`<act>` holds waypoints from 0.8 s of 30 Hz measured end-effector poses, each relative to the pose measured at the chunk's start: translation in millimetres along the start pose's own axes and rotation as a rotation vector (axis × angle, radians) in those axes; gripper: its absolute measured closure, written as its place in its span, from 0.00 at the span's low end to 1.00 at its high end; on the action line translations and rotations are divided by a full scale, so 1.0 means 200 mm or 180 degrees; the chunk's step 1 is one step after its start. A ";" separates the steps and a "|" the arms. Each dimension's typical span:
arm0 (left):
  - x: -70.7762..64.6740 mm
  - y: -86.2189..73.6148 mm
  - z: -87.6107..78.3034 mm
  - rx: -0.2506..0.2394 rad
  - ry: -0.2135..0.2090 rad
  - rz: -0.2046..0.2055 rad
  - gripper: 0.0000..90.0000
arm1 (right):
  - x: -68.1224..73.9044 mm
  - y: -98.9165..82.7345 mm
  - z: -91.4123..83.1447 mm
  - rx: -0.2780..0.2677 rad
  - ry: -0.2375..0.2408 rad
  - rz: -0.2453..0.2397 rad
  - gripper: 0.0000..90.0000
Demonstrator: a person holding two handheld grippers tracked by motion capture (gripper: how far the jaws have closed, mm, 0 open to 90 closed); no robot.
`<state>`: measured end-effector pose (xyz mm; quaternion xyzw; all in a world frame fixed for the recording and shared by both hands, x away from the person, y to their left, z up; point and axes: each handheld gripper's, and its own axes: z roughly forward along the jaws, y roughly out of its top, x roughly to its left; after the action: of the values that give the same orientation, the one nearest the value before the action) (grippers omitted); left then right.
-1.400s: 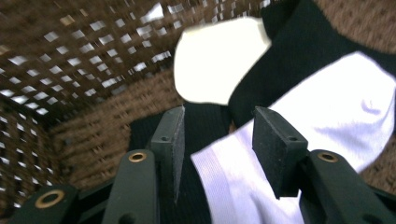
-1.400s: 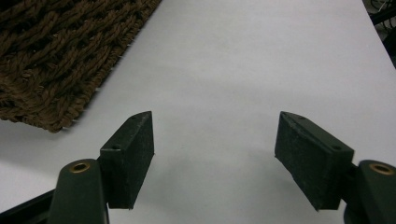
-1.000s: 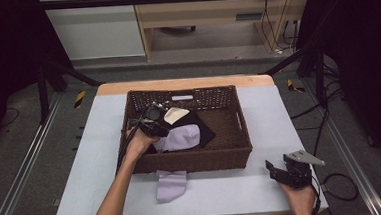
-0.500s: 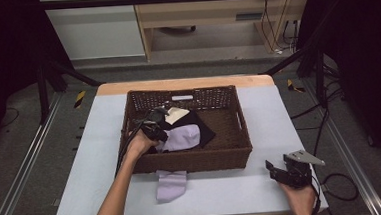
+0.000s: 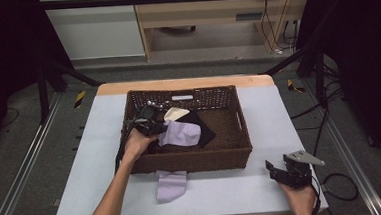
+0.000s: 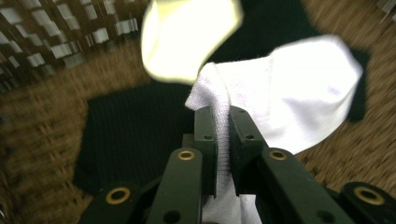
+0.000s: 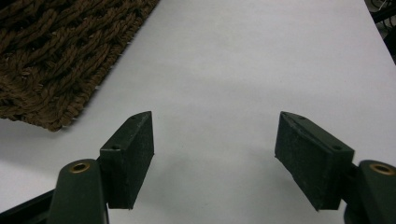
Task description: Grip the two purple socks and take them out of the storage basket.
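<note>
A brown wicker basket (image 5: 240, 129) stands mid-table and holds a pale lavender sock (image 5: 182, 133), a cream sock (image 5: 176, 113) and a black cloth (image 5: 202, 129). My left gripper (image 5: 152, 127) reaches in from the basket's left side. Its jaws have just been closing and are shut on the lavender sock's (image 6: 299, 102) ribbed edge, with the fabric pinched between the pads of the left gripper (image 6: 222, 116). The cream sock (image 6: 187, 32) lies just beyond, on the black cloth (image 6: 130, 135). My right gripper (image 5: 272, 170) rests at the table's front right; in its own view the right gripper (image 7: 215, 140) stands open over bare table.
A second lavender sock (image 5: 170, 184) lies on the white table just in front of the basket. The basket's corner (image 7: 51, 56) shows at the upper left of the right gripper view. A wooden shelf unit (image 5: 208, 16) stands beyond the table.
The left gripper's jaws have closed on the lavender sock's edge inside the basket, after a small shift toward it. The right gripper has not moved.
</note>
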<state>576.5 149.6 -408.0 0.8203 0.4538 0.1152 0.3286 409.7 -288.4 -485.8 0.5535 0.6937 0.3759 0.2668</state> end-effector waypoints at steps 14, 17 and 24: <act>0.01 -0.01 -0.11 -0.0763 0.0056 -0.0037 0.91 | 0.00 0.00 0.00 -0.0004 -0.0007 -0.0002 0.31; 0.02 -0.02 -0.17 -0.1073 0.0066 -0.0102 0.91 | 0.00 0.00 0.00 0.0009 -0.0008 -0.0003 0.32; 0.01 -0.02 -0.24 -0.1346 0.0043 -0.0141 0.91 | 0.00 0.00 0.01 0.0017 -0.0027 -0.0031 0.32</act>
<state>551.0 173.3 -375.0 0.7221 0.4395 0.2061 0.4928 410.6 -287.8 -486.2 0.5524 0.6963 0.3704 0.2700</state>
